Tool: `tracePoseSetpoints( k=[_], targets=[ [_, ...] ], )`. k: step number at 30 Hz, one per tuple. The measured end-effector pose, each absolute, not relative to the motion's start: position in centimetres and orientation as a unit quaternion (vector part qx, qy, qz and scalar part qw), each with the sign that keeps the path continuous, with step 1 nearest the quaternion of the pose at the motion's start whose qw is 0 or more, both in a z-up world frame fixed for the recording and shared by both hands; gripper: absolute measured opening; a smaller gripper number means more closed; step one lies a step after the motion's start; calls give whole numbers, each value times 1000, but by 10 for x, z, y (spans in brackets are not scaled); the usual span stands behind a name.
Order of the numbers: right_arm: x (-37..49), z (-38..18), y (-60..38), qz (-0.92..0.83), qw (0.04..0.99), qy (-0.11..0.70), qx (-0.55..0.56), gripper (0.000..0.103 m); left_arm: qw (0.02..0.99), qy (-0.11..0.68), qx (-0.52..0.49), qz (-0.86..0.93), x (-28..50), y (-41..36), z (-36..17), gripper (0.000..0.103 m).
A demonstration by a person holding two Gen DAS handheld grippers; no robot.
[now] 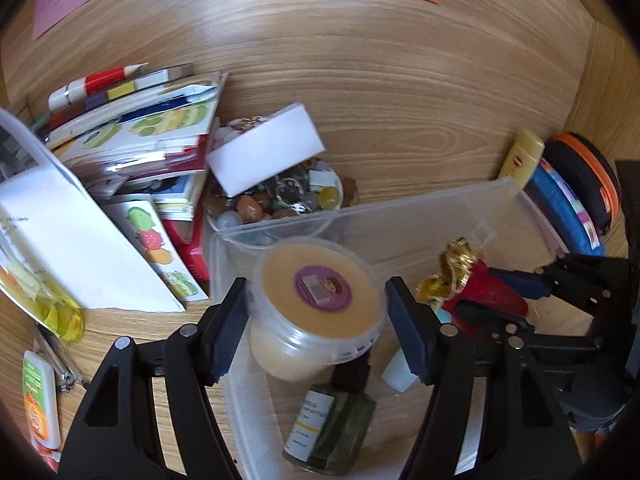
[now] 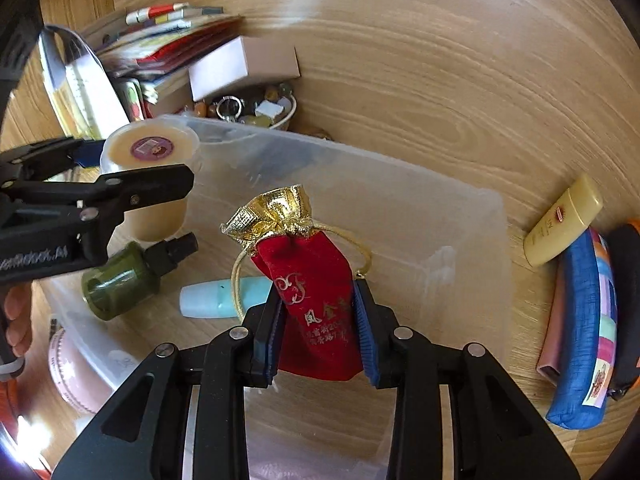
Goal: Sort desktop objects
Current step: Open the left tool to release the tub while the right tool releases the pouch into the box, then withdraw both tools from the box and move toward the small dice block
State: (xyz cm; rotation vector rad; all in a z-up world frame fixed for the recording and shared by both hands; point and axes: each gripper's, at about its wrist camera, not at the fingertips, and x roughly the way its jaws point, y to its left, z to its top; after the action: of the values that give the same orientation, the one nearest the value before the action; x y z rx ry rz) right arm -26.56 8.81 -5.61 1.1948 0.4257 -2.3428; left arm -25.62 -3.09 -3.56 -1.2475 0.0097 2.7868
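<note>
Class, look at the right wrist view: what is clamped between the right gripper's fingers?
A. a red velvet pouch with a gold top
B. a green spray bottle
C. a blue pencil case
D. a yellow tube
A: the right gripper has its fingers pressed against both sides of the red velvet pouch, over the clear bin.

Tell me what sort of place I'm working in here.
Probably a home desk or study table: a wood-grain tabletop, a messy stack of sticker sheets and booklets, and a clear plastic storage bin for sorting toiletries.
</note>
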Motion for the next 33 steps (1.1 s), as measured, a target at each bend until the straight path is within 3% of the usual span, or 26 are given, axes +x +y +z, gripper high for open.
tracePoseSetpoints(
  k=[6,12,18,25,29,33],
  targets=[
    [-267,-57,88,-855,230,152,440,34,49,-5,-403,914,-251,-43,-30,67],
    [-264,-53,88,-857,224,155,437,51,70,-17,-402,913,-240,-49,-24,67],
    [-255,-45,94,-859,232,143,434,60,71,-17,-395,916,-232,-44,-16,68],
    [-234,-24,102,-879,213,169,393,77,69,-21,-376,924,-212,-44,0,75],
    [-222,-9,104,-889,205,175,370,81,64,-19,-372,926,-201,-39,7,87],
    [-204,6,115,-895,209,162,359,81,58,-11,-363,930,-184,-38,18,89]
  ],
)
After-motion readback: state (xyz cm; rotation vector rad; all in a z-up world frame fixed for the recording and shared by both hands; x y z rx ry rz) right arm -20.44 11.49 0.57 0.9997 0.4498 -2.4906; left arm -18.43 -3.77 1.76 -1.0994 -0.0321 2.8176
